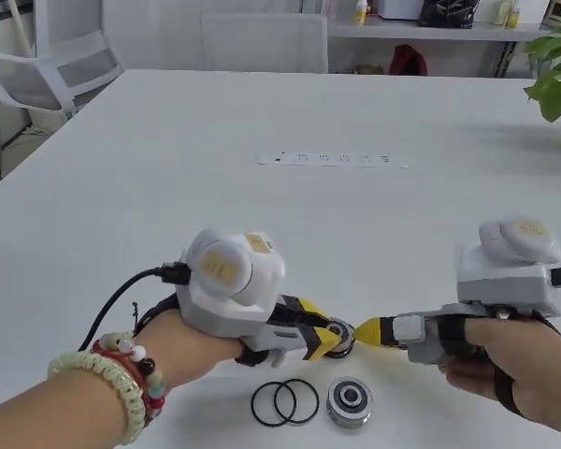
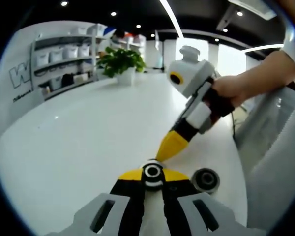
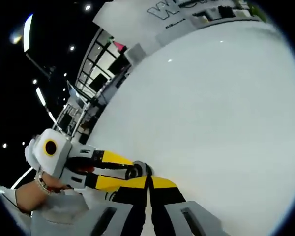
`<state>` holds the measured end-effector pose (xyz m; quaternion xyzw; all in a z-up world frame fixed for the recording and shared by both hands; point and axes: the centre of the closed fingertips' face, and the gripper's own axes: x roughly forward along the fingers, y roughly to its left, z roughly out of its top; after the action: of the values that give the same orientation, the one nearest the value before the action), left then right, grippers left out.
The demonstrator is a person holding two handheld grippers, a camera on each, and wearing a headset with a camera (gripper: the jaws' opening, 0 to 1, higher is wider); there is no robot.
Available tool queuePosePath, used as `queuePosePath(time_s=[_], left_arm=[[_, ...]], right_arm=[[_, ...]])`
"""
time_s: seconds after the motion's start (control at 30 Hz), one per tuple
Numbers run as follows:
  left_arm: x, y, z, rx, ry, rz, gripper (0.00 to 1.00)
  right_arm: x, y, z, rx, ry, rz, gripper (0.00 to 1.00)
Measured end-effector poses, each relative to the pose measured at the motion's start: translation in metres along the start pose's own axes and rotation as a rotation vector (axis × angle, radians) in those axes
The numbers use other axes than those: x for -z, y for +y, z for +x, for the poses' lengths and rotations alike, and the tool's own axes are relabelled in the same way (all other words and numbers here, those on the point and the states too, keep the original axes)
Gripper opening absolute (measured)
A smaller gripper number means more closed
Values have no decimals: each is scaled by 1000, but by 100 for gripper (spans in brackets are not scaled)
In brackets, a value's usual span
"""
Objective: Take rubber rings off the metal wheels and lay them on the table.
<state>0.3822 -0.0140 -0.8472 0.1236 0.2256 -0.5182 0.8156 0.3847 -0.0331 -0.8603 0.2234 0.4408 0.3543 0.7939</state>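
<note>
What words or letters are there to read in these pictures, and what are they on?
"W": first of the big grey letters on the white wall, seen in the left gripper view; the letters after it are too blurred to read.
Small marks on the white strip lying on the table: too small to read.
No other text is readable.

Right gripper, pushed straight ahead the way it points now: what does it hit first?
The wheel clamped in the left gripper; the right gripper tip looks nearly touching it.
</note>
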Motion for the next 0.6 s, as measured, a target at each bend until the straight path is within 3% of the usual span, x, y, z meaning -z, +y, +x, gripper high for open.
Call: queuePosePath(time_s=[0.1,0.13,0.2,0.33,0.5,0.6], left_arm=[[0,0,0,-1,0,0,14],[0,0,0,-2,-1,-1,14],[0,0,0,-3,-4,0,14],[0,0,0,-4,-6,-1,14],[0,0,0,-7,-10,-2,14],[0,0,0,-11,-15,-5,14]], right_arm=[[0,6,-1,-18,-21,109,0],[-1,13,-1,-62,-28,139,0],[1,9,-1,-50,-30,213,0],[2,11,-1,-61,-43,221,0],[1,11,-1,-93,-59,310,0],[0,13,-1,-93,-64,305,0]])
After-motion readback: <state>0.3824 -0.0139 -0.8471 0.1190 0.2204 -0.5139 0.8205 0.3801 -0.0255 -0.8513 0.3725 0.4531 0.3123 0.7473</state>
